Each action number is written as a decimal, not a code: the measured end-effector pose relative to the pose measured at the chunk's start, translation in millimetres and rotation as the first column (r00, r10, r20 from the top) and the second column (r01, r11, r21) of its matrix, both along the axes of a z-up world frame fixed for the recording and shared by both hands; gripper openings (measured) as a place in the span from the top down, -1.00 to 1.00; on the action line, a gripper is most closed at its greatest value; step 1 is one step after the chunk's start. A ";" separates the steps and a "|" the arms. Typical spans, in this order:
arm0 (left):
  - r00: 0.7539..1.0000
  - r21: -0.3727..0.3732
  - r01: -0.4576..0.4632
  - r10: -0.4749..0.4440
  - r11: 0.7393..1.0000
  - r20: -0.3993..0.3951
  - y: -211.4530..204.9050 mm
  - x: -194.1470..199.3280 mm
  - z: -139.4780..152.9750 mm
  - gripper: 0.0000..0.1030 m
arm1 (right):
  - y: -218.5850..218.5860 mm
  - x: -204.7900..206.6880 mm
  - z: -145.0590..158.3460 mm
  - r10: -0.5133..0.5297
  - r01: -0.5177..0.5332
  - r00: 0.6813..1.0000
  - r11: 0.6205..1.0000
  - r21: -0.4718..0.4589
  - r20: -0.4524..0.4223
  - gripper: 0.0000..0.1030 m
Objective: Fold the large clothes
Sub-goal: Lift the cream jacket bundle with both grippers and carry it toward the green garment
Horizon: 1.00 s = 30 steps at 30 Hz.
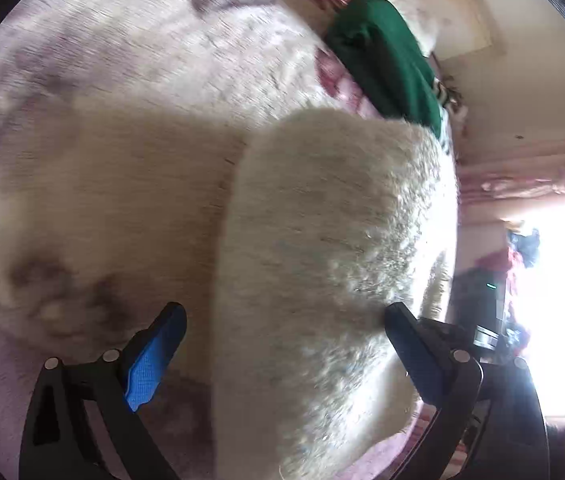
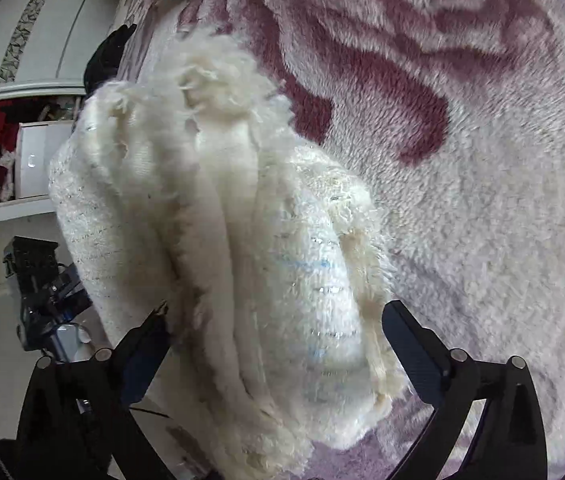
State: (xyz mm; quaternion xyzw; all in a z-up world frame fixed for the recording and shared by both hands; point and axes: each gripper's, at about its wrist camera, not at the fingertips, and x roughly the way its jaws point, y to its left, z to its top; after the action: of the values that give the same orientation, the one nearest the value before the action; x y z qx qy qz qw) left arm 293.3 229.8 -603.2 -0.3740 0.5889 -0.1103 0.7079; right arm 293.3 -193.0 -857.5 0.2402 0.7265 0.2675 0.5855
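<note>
Jaws of both grippers stand apart over the fluffy cream sweater (image 2: 242,240), bunched on a pink blanket (image 2: 482,200).

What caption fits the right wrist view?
Open right gripper around a folded cream fuzzy garment lying on a pink-patterned blanket.

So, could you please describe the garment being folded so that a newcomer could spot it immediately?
Look at the pink-and-maroon fleece blanket covering the bed. On it, near the edge, lies a bundled cream fluffy sweater, between the open right gripper fingers. Unlike the smooth green garment beyond, it is shaggy and off-white.
</note>
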 end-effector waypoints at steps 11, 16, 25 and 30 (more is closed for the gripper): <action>0.992 0.012 0.072 -0.073 0.997 0.106 -34.6 19.5 -1.5 -0.94 | 8.9 21.1 -19.6 0.092 -0.085 0.996 0.968 0.235 -0.020 -1.00; 0.993 0.015 0.061 -0.062 0.998 0.099 -36.4 25.4 -0.2 -0.92 | 21.3 21.8 -20.7 0.047 -0.034 0.998 0.963 0.267 -0.043 -0.54; 0.985 0.038 0.095 -0.100 0.995 0.141 -43.6 44.2 40.6 -0.92 | 15.9 5.8 24.7 -0.087 0.108 0.993 0.939 0.326 -0.080 -0.11; 0.970 0.066 0.149 -0.159 0.987 0.182 -52.6 78.7 80.4 -0.92 | -5.5 17.8 63.7 -0.157 0.165 0.986 0.921 0.352 -0.053 -0.11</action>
State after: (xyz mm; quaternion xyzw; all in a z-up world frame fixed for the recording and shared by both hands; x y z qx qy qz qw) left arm 372.0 177.2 -522.8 -0.2968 0.5500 -0.1842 0.7586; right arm 311.2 -198.5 -793.8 0.4040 0.6510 0.3425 0.5438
